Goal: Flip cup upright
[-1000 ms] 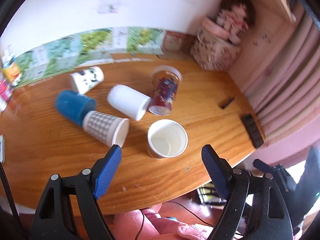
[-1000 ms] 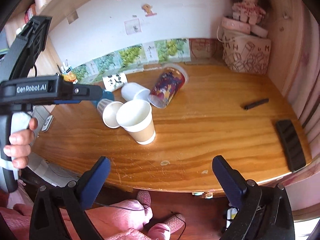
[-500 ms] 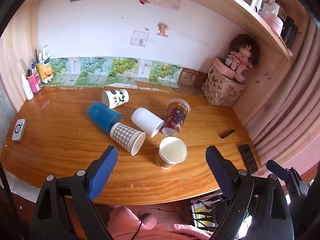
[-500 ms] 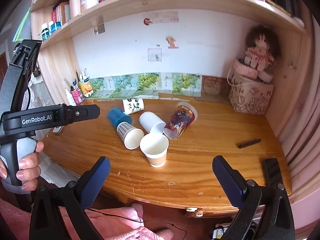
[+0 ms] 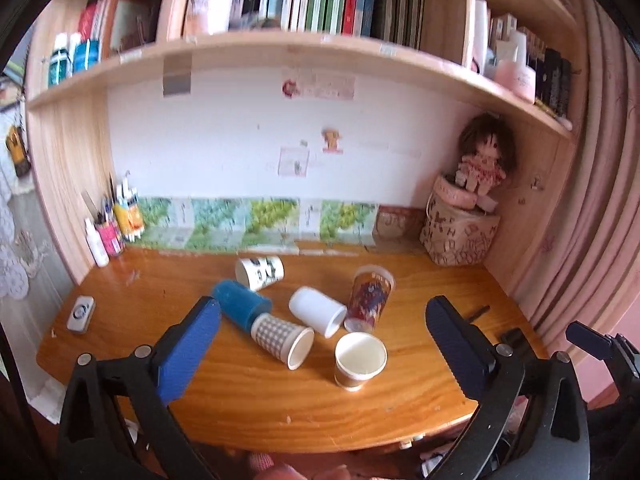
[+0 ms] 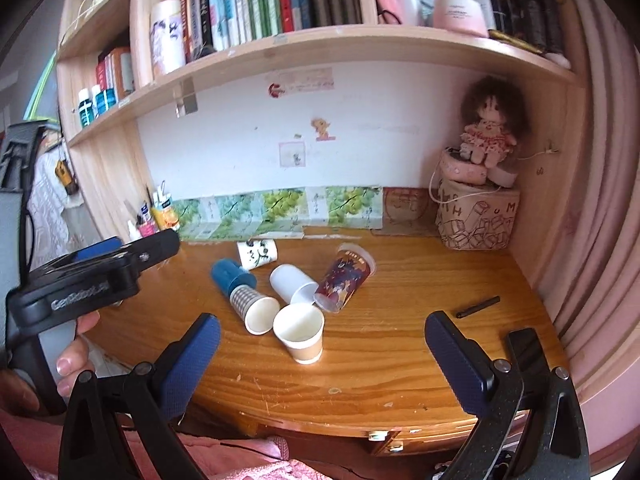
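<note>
A brown paper cup (image 5: 359, 364) (image 6: 301, 335) stands upright, mouth up, near the desk's front. Behind it several cups lie on their sides: a checked cup (image 5: 282, 336) (image 6: 253, 306), a blue cup (image 5: 240, 305) (image 6: 232, 279), a white cup (image 5: 318, 311) (image 6: 291, 283), a panda cup (image 5: 260, 272) (image 6: 257, 254) and a printed clear cup (image 5: 370, 298) (image 6: 345, 278). My left gripper (image 5: 320, 348) is open and empty, held back above the desk's front edge. My right gripper (image 6: 322, 360) is open and empty, also in front of the desk. The left gripper's body shows in the right wrist view (image 6: 80, 280).
A wooden desk (image 6: 400, 360) sits under bookshelves (image 6: 320, 40). A doll on a basket (image 6: 478, 216) stands at the back right corner. A black pen (image 6: 478, 306) and a black phone (image 6: 528, 356) lie right. Bottles (image 5: 112, 228) and a small white device (image 5: 81, 314) are left.
Both grippers have pulled back and tilted up away from the desk, so the cups look smaller and the bookshelves come into view. The brown cup stays upright; no cup moved.
</note>
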### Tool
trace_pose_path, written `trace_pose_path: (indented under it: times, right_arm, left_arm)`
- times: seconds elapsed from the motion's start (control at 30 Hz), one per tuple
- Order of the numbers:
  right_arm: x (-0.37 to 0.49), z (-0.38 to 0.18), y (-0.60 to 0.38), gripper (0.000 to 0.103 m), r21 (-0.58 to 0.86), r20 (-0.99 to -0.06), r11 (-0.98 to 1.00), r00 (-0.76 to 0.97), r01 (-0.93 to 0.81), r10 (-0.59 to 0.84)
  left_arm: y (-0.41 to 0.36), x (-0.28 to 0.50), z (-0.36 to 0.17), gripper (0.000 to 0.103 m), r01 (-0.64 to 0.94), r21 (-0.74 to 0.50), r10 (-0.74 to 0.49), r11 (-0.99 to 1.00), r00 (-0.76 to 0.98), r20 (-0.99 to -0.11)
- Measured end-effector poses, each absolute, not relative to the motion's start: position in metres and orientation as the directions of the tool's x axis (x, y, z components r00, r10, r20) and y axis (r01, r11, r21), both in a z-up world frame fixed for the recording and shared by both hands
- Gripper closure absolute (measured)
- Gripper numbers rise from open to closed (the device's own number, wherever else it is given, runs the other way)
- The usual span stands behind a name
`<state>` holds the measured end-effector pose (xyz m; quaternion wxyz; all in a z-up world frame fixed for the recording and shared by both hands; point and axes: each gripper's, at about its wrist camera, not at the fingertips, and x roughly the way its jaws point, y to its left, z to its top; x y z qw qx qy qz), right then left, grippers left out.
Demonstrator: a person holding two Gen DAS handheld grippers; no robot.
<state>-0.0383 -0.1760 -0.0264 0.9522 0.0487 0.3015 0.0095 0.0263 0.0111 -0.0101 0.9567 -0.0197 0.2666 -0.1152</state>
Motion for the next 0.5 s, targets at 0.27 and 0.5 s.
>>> trace_pose_path:
  times: [0.27, 0.5]
  right_arm:
    - [-0.042, -0.014, -0.191, 0.001, 0.145, -0.495, 0.988, 0.869, 0.060, 0.020]
    - [-0.041, -0.012, -0.188, 0.001, 0.130, -0.466, 0.990, 0.885, 0.051, 0.016]
  left_arm:
    - [0.004, 0.016, 0.001, 0.001, 0.173, -0.029, -0.169, 0.985, 0.893, -0.417]
    - [-0.003, 0.012, 0.001, 0.001, 0.151, 0.004, -0.137, 0.989, 0.909, -0.393]
